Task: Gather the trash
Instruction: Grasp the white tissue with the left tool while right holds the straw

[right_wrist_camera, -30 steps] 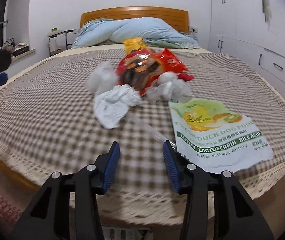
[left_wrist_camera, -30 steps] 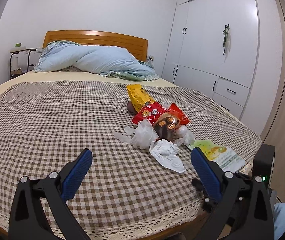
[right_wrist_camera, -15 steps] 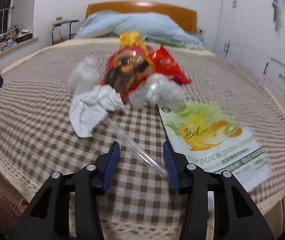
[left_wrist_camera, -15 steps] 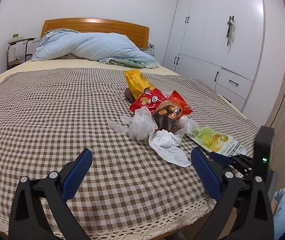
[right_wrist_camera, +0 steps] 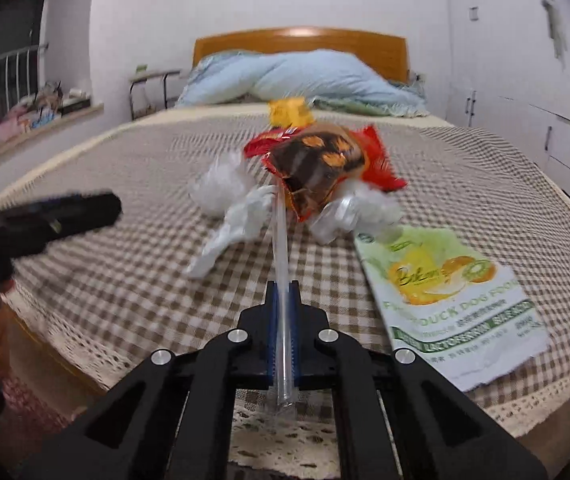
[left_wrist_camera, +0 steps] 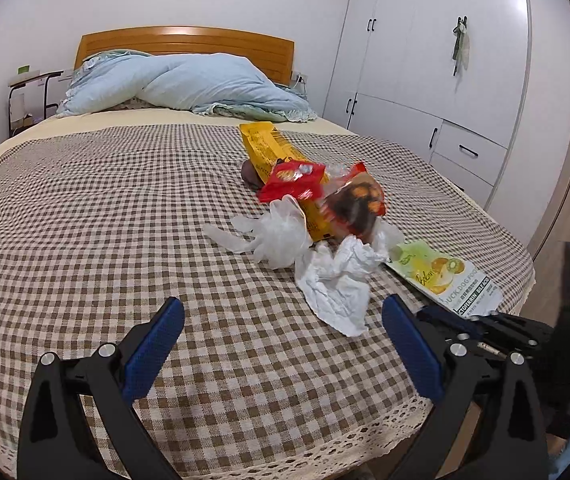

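The bed (left_wrist_camera: pixel 85 208), covered by a checked spread, extends ahead of both sets of fingers and carries the trash in one cluster. Largest item: the green dog food pouch (right_wrist_camera: pixel 449 292), flat on the spread to the right of the right gripper's fingers. Beyond the fingertips lie the red snack wrappers (right_wrist_camera: pixel 321 168) with the yellow packet (left_wrist_camera: pixel 269 148) behind them, then the crumpled white tissue (left_wrist_camera: pixel 337 280) and the clear plastic glove (left_wrist_camera: pixel 273 232). Smallest item: the clear straw (right_wrist_camera: pixel 281 264), which runs forward from between the fingers toward the wrappers. The right gripper (right_wrist_camera: pixel 283 292) is closed almost completely, its blue pads clamped on the near end of the straw. The left gripper (left_wrist_camera: pixel 283 320) is spread wide and holds nothing; the tissue sits just beyond and between its fingertips. Judged risks: the straw is smooth, thin and held only near one end, so it may pivot or slip out during lifting. Its far end appears to reach the wrapper pile, so withdrawal may drag or scatter light items. Excess clamping may flatten the straw.
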Demonstrator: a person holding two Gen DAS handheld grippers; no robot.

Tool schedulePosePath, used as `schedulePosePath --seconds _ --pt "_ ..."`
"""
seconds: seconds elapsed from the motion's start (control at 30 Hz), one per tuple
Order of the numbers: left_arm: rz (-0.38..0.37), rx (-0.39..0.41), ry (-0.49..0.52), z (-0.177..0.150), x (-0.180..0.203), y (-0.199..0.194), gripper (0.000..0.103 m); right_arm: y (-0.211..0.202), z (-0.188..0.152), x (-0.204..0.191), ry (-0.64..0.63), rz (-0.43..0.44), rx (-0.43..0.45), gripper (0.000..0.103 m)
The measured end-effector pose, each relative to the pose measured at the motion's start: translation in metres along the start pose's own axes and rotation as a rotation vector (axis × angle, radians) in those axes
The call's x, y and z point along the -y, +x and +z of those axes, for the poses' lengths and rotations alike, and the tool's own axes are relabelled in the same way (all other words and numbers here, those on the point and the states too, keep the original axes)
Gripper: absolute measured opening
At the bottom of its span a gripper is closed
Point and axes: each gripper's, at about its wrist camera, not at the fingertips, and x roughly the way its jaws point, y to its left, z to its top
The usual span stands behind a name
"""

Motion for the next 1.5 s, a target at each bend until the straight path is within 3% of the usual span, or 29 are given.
schedulePosePath --seconds 0.2,0.43,0.6,1.37,1.5 --pt "-0.008 -0.013 0.006 0.001 0.004 0.008 0.096 -0.019 0.005 0.012 0.114 0.078 0.065 0.006" --pt "-0.015 -0.03 0.021 0.002 0.014 0.019 0.096 -0.032 0.019 0.014 0.116 0.112 0.126 0.006" --pt "-0.008 -0.04 0.029 0.006 0.017 0.026 0.096 -0.034 0.022 0.029 0.136 0.037 0.149 0.006" --pt "-0.039 -0.15 0.096 0.013 0.052 0.099 0.096 -0.035 -0.014 0.077 0.277 -0.1 0.105 0.006" --pt "-0.028 -0.212 0.089 0.012 0.055 0.115 0.08 -0.033 -0.019 0.079 0.286 -0.113 0.086 0.006"
